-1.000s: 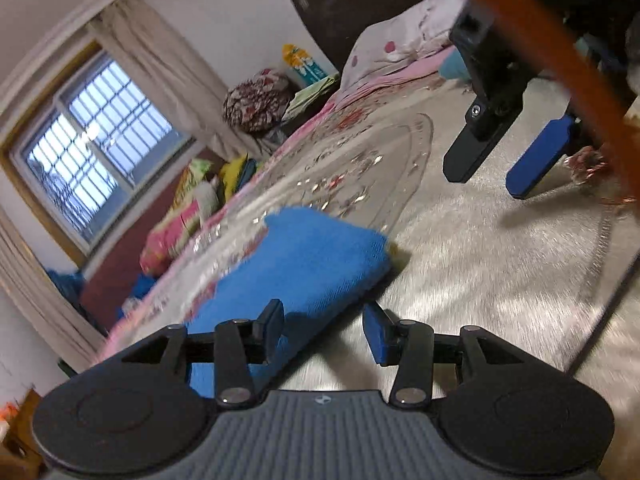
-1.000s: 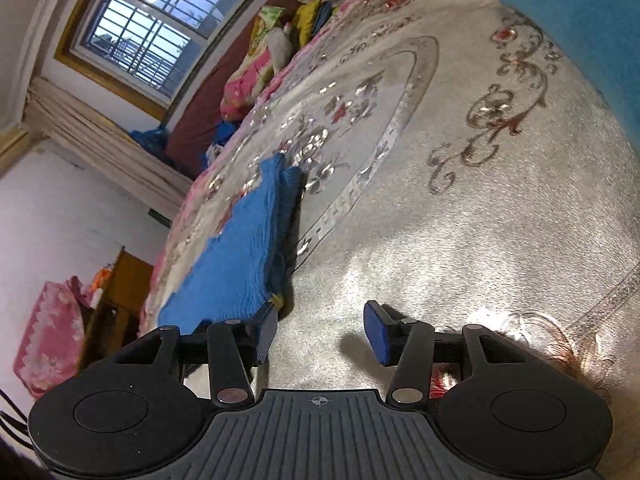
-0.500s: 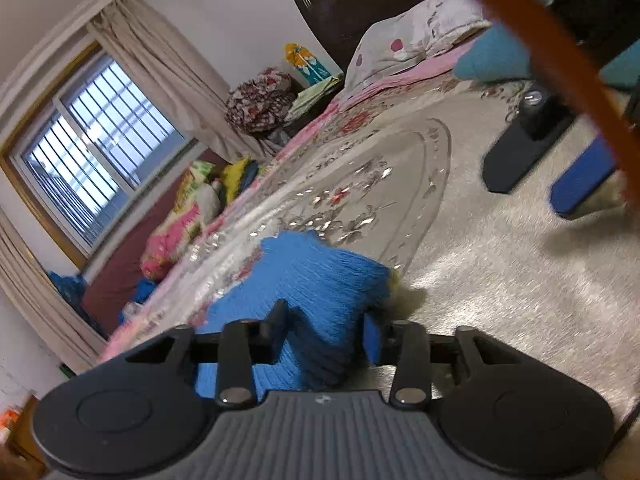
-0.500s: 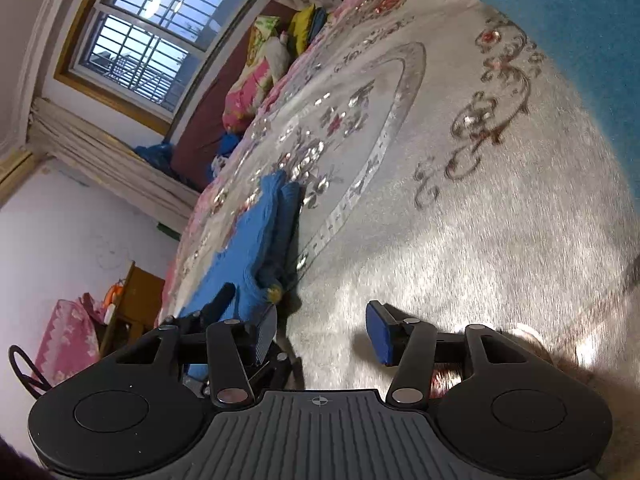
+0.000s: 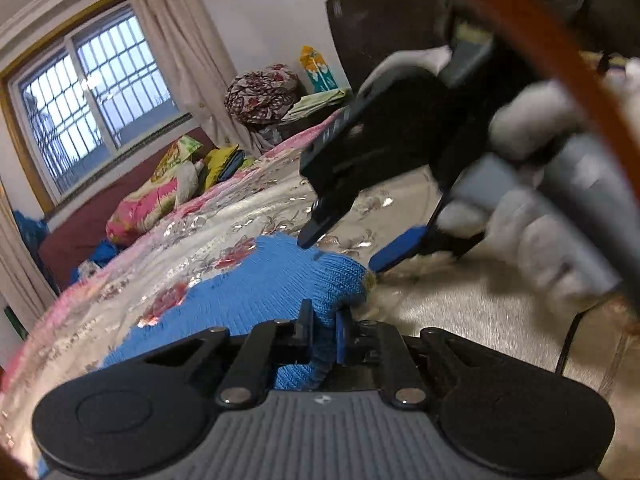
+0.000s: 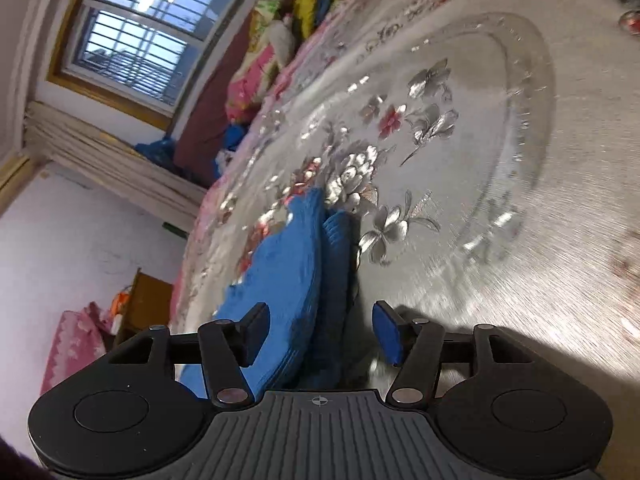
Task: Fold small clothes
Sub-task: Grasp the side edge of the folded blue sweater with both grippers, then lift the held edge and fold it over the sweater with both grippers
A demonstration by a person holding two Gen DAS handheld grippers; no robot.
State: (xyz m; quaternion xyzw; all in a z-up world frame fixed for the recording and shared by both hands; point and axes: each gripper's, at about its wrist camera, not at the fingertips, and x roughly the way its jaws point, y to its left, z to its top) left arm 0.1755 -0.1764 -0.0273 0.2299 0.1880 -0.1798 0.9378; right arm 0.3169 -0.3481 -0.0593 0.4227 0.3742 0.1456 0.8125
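Left wrist view: my left gripper [image 5: 323,334] has just been closing and is now clamped on the near edge of the blue knit garment [image 5: 256,292], cloth bunched between the pads. The garment lies on the silver floral bedspread [image 5: 460,308], near and left of centre. The right gripper [image 5: 344,250] comes in from the far right in a white-gloved hand [image 5: 532,216], jaws apart over the garment's far right corner.

Right wrist view: my right gripper [image 6: 320,332] has just been opening; its jaws stand apart, straddling the garment's [image 6: 288,280] doubled edge, pads not pressing yet. The garment runs from the near left toward the middle of the bedspread [image 6: 500,200].

Handling call: soft, light, floppy ribbed knit; it will sag and stretch. Pinch the thick layered edge near a corner, catching both layers.
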